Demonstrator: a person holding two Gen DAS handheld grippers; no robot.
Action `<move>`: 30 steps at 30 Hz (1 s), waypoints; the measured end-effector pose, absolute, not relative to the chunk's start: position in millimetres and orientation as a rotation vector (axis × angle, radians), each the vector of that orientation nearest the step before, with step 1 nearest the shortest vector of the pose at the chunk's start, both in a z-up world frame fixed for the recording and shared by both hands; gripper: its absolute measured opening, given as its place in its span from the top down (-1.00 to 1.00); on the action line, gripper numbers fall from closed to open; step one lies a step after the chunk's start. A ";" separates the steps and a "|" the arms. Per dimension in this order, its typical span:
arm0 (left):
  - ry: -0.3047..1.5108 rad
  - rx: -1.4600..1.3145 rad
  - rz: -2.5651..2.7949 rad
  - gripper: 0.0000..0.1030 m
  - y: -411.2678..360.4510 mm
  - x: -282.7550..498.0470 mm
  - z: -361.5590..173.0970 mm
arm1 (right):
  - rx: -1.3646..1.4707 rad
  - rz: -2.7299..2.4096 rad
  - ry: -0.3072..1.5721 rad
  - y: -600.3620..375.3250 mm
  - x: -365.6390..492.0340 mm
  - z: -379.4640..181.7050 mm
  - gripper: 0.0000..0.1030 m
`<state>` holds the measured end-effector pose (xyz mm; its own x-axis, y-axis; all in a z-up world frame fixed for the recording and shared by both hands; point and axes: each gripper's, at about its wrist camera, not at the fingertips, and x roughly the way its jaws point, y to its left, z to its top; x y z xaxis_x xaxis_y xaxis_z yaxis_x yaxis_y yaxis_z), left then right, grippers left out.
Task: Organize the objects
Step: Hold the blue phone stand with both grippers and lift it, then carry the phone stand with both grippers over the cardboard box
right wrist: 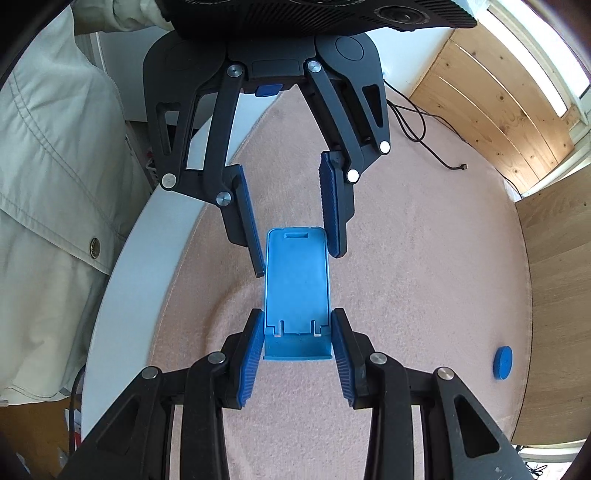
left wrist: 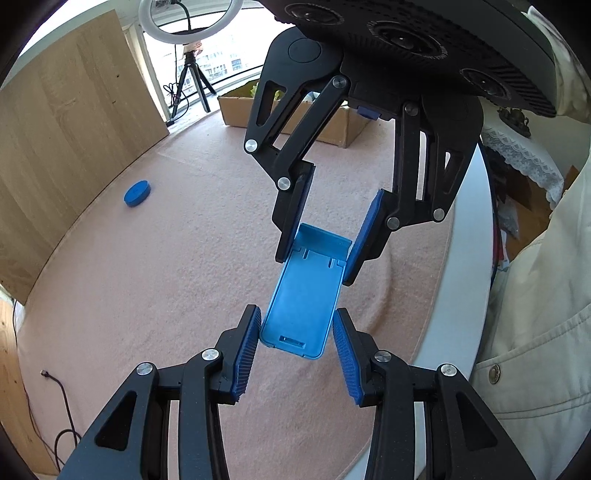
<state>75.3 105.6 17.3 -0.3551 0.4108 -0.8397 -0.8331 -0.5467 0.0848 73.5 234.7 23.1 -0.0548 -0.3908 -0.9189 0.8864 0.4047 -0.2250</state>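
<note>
A light blue folding phone stand (left wrist: 301,291) hangs a little above the pink cloth (left wrist: 166,277), held at both ends. In the left wrist view my left gripper (left wrist: 297,318) is shut on its slotted near end, and my right gripper (left wrist: 314,269) clamps the hinged far end from the opposite side. In the right wrist view the right gripper (right wrist: 298,316) pinches the stand (right wrist: 295,280) at its folded lip, with the left gripper (right wrist: 297,264) facing it on the slotted end. A small blue round disc (left wrist: 137,192) lies alone on the cloth, also seen as the disc (right wrist: 503,363) at lower right.
The white table rim (left wrist: 461,258) curves close to a person in a cream jacket (left wrist: 535,332). A cardboard box (left wrist: 332,127) stands at the far edge, with a ring light (left wrist: 190,22) on a tripod behind it. A black cable (right wrist: 436,147) lies on the cloth. A wooden panel (left wrist: 74,110) borders the table.
</note>
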 end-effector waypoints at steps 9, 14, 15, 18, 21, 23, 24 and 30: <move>0.738 -0.997 1.967 0.15 184.7 57.7 35.0 | 0.491 -1.192 1.204 291.3 48.6 34.1 0.36; 0.799 -0.939 1.939 0.15 249.3 41.9 52.2 | 0.481 -1.270 1.211 343.0 30.2 48.7 0.36; 0.811 -0.925 1.932 0.15 262.9 38.1 55.9 | 0.480 -1.289 1.211 357.4 28.2 52.5 0.36; 0.840 -0.890 1.904 0.15 302.4 28.6 65.0 | 0.486 -1.351 1.204 391.8 13.6 60.2 0.36; 0.875 -0.861 1.863 0.15 340.9 18.9 68.8 | 0.505 -1.413 1.193 428.1 0.9 64.8 0.36; 0.894 -0.848 1.836 0.15 364.7 13.2 70.4 | 0.521 -1.450 1.185 447.4 -5.4 65.1 0.36; 0.901 -0.845 1.825 0.15 377.5 10.6 70.5 | 0.526 -1.467 1.182 457.0 -9.1 65.0 0.36; 0.919 -0.839 1.773 0.15 429.5 -21.4 62.2 | 0.549 -1.528 1.153 504.3 -19.9 65.3 0.36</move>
<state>-21.4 429.5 62.2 -0.3262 0.4215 -0.8462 -0.9343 -0.2797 0.2208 -19.9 504.3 65.3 -0.3012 -0.4757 -0.8264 0.9252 0.0639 -0.3740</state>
